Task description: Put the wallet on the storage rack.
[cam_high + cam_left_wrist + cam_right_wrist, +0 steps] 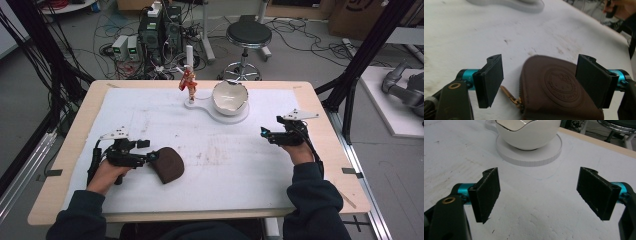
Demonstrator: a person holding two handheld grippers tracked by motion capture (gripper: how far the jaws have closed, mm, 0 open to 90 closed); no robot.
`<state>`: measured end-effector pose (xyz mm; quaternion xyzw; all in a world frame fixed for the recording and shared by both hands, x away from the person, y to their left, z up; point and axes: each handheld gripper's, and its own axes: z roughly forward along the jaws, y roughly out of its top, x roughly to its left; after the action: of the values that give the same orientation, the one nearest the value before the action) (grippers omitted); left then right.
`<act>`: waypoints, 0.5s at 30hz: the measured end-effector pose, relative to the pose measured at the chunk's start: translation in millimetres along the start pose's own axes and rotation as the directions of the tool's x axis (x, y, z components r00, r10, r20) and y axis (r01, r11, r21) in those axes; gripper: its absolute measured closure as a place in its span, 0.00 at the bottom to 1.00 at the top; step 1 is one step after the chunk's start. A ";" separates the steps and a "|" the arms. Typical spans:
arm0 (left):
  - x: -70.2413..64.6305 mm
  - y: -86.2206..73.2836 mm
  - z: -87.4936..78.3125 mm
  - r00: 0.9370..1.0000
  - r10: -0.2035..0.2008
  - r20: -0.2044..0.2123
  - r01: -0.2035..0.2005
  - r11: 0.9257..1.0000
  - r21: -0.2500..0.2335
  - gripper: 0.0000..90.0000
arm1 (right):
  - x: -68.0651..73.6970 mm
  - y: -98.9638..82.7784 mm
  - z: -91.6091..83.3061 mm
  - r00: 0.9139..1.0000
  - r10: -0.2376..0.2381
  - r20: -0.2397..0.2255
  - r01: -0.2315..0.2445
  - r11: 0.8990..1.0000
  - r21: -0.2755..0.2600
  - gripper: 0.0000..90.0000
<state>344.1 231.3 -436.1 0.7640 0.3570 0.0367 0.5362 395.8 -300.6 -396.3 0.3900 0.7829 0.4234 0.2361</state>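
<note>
A brown zip pouch (169, 164) lies flat on the white mat (235, 165) at the front left. In the left gripper view the pouch (559, 87) shows an embossed round emblem and a gold zip pull. My left gripper (151, 156) sits at the pouch's left end, open. In its own view the left gripper (544, 82) has the pouch between its jaws; one pad stands clear of it and the other is at its edge. My right gripper (264, 133) is open over bare mat at the right. The right gripper (544, 195) has nothing between its pads.
A white bowl (229, 97) with a wavy rim rests on a round white stand (220, 114) at the back middle, seen close in the right gripper view as bowl (529, 135). A small red figurine (188, 82) stands beside it. A stool (248, 35) and electronics (150, 35) lie beyond the table.
</note>
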 end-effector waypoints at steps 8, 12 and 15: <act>8.7 -6.3 18.8 0.998 -0.055 0.043 0.049 0.990 0.133 0.47 | 2.1 0.3 3.6 1.000 -0.005 -0.012 0.005 1.000 0.012 0.22; 7.4 -4.0 19.9 0.997 -0.066 0.035 0.061 0.987 0.146 0.53 | 3.4 0.4 5.6 1.000 -0.004 -0.012 0.004 1.000 0.017 0.22; 6.6 -1.2 20.9 0.996 -0.084 -0.003 0.084 0.992 0.096 0.64 | 5.7 0.7 7.8 1.000 -0.007 -0.016 0.007 1.000 0.025 0.22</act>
<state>357.5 218.7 -448.1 0.7732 0.3900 -0.0037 0.5001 398.3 -292.0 -400.0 0.3867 0.7914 0.4159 0.2262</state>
